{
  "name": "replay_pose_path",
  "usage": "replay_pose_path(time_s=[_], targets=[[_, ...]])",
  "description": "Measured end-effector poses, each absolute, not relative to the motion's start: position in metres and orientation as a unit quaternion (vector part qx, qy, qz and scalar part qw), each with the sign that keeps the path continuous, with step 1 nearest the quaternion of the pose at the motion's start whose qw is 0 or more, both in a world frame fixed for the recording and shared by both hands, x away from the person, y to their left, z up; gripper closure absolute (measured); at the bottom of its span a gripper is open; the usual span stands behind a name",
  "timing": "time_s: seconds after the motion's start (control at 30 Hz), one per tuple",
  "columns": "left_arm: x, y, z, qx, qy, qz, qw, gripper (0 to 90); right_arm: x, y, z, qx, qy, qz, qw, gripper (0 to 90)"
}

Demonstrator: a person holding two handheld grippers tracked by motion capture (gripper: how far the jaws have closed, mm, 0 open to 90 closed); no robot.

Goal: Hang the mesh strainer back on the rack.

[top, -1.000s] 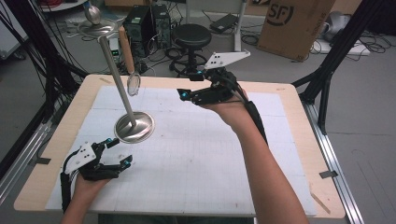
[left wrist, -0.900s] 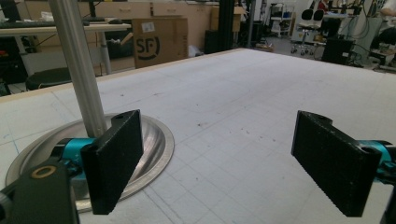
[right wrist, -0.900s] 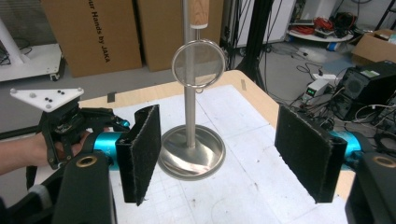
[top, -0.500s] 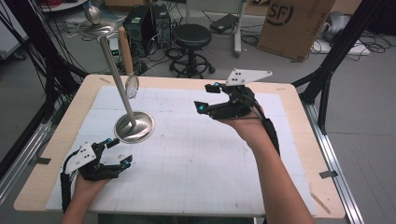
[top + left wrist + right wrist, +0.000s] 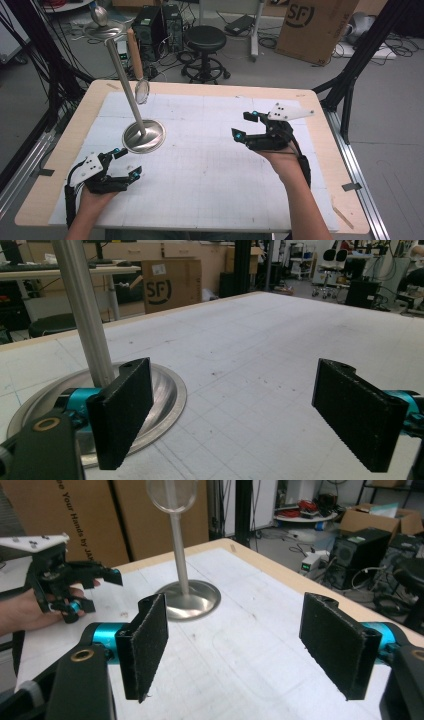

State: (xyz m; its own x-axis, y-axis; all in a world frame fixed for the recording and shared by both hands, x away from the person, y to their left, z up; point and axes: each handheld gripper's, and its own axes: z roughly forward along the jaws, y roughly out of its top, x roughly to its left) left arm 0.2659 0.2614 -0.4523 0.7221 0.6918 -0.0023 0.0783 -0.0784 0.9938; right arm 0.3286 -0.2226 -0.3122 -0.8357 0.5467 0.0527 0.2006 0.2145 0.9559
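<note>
High view shows a wooden-edged table (image 5: 330,150) topped with a white gridded mat (image 5: 200,170), with nothing lying loose on it. Behind the table stands a brown cardboard box (image 5: 315,25) printed "SF", beside a black round stool (image 5: 205,40) and black computer towers (image 5: 160,25). On the mat's left half stands a metal stand (image 5: 143,136), a round polished base with a slim leaning pole, and a wooden-handled spoon (image 5: 140,82) hangs by the pole. Right gripper (image 5: 242,125) hovers over the mat's right half, well apart from the stand, its jaws having just been opening, wide apart with nothing between them. Left gripper (image 5: 127,162) rests near the front left corner, just beside the stand's base, jaws apart and empty.
</note>
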Motion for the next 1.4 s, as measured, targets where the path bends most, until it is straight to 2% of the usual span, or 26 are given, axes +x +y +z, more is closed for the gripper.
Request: replay_pose_path(time_s=[0.93, 1.4], targets=[[0.266, 0.261, -0.452, 0.692, 0.277, 0.247, 0.619, 17.2, 0.294, -0.259, -0.390, 0.285, 0.750, 0.576, 0.154, 22.0], [0.266, 0.262, -0.452, 0.690, 0.282, 0.245, 0.619, 17.3, 0.289, -0.275, -0.412, 0.316, 0.745, 0.570, 0.141, 18.4]])
